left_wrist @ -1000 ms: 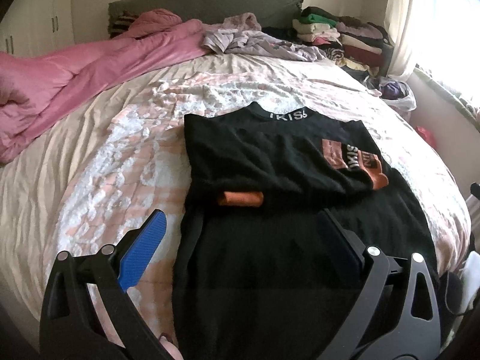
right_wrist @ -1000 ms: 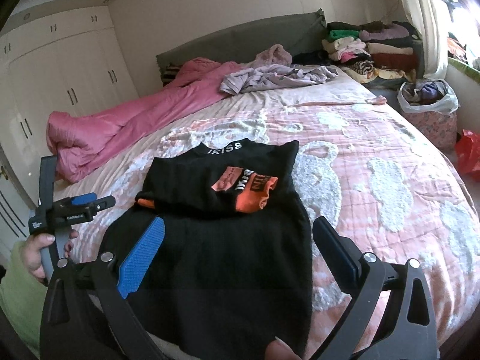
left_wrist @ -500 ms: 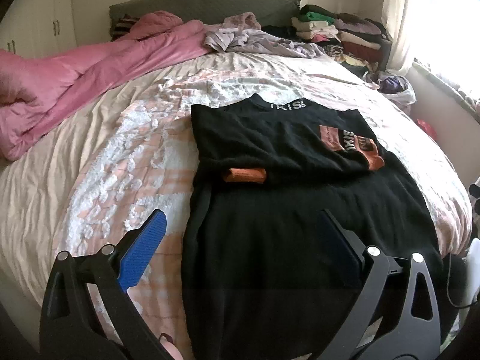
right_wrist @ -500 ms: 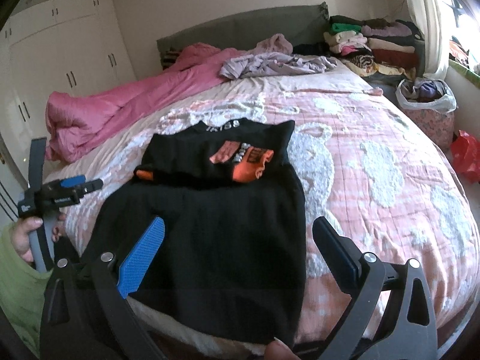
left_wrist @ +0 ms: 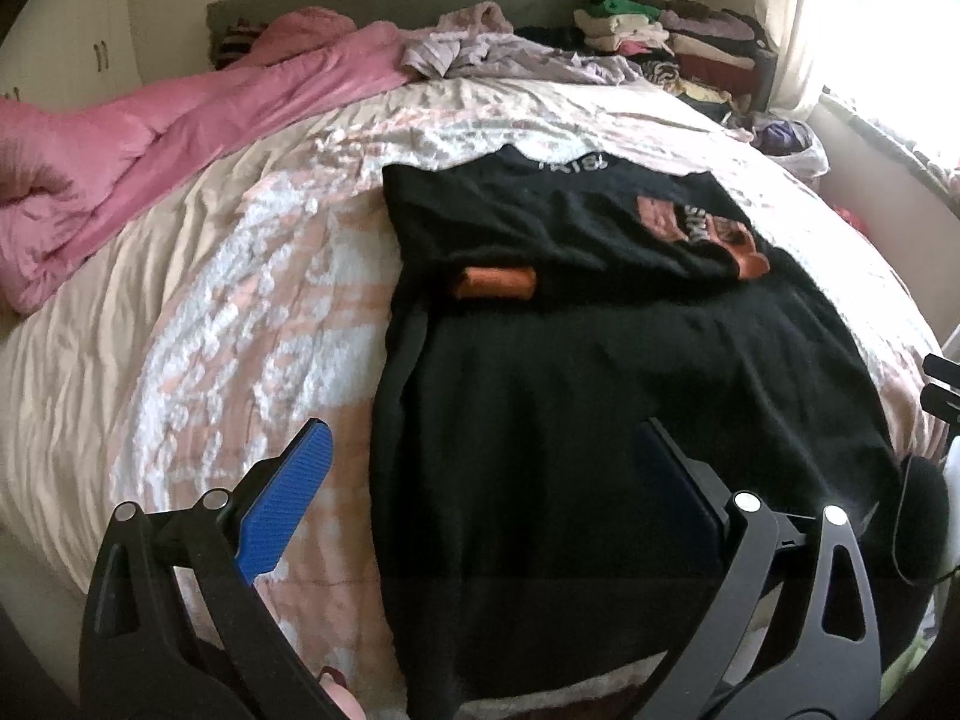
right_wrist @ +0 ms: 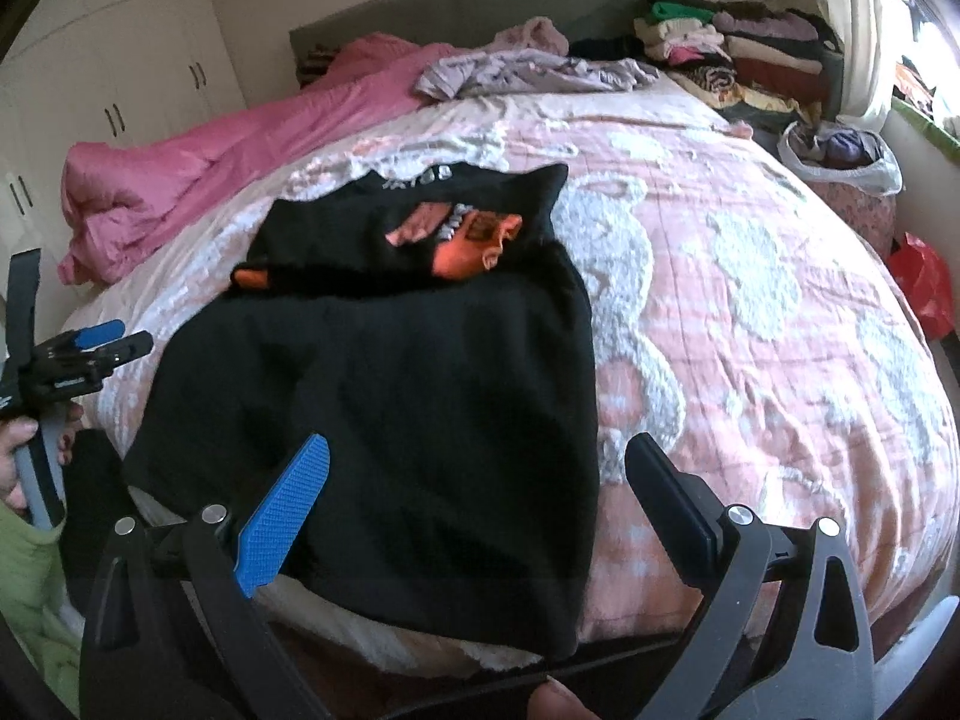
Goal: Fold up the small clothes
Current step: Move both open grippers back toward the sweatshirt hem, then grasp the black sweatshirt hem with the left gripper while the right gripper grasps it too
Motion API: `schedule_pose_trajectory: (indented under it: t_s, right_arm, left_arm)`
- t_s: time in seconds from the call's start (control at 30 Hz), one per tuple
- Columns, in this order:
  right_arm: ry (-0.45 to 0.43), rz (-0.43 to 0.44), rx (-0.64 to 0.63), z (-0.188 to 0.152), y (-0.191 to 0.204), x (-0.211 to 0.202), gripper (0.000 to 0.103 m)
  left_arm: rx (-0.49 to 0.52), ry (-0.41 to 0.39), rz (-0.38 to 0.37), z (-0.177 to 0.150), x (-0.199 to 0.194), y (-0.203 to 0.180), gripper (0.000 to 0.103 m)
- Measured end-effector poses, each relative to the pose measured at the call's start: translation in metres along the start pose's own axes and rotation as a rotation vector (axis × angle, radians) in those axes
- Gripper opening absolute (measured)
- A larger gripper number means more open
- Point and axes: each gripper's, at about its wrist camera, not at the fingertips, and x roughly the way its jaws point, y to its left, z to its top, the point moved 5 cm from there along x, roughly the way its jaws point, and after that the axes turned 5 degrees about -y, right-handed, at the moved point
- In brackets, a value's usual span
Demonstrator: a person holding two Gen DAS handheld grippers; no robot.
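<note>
Hovering over black shirt flat on bed, sleeves folded in; left gripper and right gripper jaws apart, empty; grab both hem corners evenly, fold toward collar

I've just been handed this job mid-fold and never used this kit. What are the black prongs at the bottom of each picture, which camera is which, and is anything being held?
The prongs are handheld two-finger grippers, one in each of a person's hands, each with a fisheye camera looking forward along its fingers. One picture comes from the left gripper, the other from the right gripper; the right view also shows the left one at its far left edge. Both stand open and hold nothing. On the bed lies a black top with orange print, its upper part already folded in. A pink duvet and a stack of folded clothes lie further back.
</note>
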Motion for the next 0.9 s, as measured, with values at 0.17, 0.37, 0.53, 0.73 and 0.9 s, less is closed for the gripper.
schedule_pose_trajectory:
  t_s: [0.17,0.37,0.53,0.73,0.9]
  right_arm:
    - [0.037,-0.006,-0.003,-0.009,0.0,0.009,0.098]
    - [0.076,-0.026,0.007,-0.02,-0.008,0.017,0.098]
    - [0.115,-0.047,0.033,-0.027,-0.019,0.026,0.098]
    - [0.143,-0.053,0.055,-0.033,-0.026,0.033,0.097]
    - [0.173,-0.044,0.065,-0.039,-0.028,0.04,0.073]
  left_arm:
    - [-0.005,0.02,0.003,-0.011,0.002,0.007,0.093]
    - [-0.042,0.06,0.014,-0.029,0.005,0.025,0.093]
    - [-0.07,0.1,0.007,-0.047,0.008,0.038,0.093]
    - [-0.117,0.138,-0.017,-0.065,0.01,0.049,0.092]
    - [-0.118,0.137,-0.031,-0.068,0.008,0.048,0.078]
